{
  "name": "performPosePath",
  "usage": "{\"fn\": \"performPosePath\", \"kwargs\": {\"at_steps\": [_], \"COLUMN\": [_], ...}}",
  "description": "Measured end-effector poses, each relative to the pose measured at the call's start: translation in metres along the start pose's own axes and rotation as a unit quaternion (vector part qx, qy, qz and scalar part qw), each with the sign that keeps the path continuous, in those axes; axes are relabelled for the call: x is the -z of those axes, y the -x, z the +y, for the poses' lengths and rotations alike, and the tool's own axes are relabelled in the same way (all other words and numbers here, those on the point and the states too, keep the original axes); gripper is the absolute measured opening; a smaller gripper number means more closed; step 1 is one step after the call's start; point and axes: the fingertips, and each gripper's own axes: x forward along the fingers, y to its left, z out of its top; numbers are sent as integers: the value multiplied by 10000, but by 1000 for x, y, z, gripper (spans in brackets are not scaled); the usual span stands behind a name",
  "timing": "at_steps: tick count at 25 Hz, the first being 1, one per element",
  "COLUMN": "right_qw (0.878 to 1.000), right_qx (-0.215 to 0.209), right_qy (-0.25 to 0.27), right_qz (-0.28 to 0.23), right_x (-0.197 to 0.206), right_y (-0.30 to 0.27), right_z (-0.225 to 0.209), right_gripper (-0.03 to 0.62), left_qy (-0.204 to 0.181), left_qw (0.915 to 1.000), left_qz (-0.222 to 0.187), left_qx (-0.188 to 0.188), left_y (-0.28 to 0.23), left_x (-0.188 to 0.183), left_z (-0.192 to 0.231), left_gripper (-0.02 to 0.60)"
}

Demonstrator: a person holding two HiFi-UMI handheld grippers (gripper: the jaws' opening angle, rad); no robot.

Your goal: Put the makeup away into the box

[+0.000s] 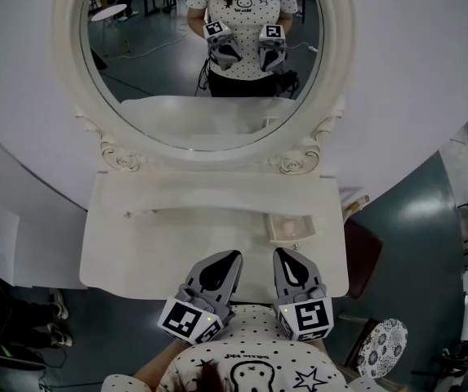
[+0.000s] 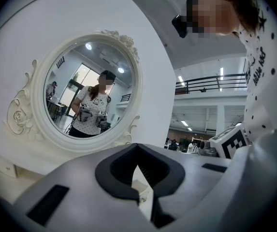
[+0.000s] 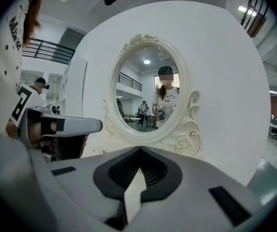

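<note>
A white vanity table (image 1: pixel 152 251) stands under an oval mirror (image 1: pixel 205 55). On its right half lies a small open cream box (image 1: pixel 289 229); what is in it I cannot make out. No loose makeup shows on the tabletop. My left gripper (image 1: pixel 234 256) and right gripper (image 1: pixel 283 254) hover side by side over the table's near edge, pointing at the mirror. The box lies just ahead of the right one. Both are shut and hold nothing: the left gripper (image 2: pixel 137 148) and the right gripper (image 3: pixel 139 151) show their tips meeting in their own views.
A raised shelf (image 1: pixel 209 190) runs along the back of the table below the mirror frame. A dark red chair (image 1: pixel 364 260) and a patterned round stool (image 1: pixel 385 345) stand on the floor to the right. The left gripper (image 3: pixel 65 125) shows beside the right one.
</note>
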Motion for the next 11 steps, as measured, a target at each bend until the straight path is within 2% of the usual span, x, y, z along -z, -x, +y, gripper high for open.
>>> {"fn": "performPosePath", "kwargs": {"at_steps": [11], "right_qw": [9999], "right_qx": [-17], "right_qy": [95], "right_qz": [-35], "right_x": [-2], "right_y": [-1], "right_z": [1], "right_gripper": [6], "left_qy": [18], "left_qw": [10000], "left_qz": [-11], "left_qx": [-17], "left_y": [1], "left_x": [-1], "left_z": [1], "left_gripper": [-5]}}
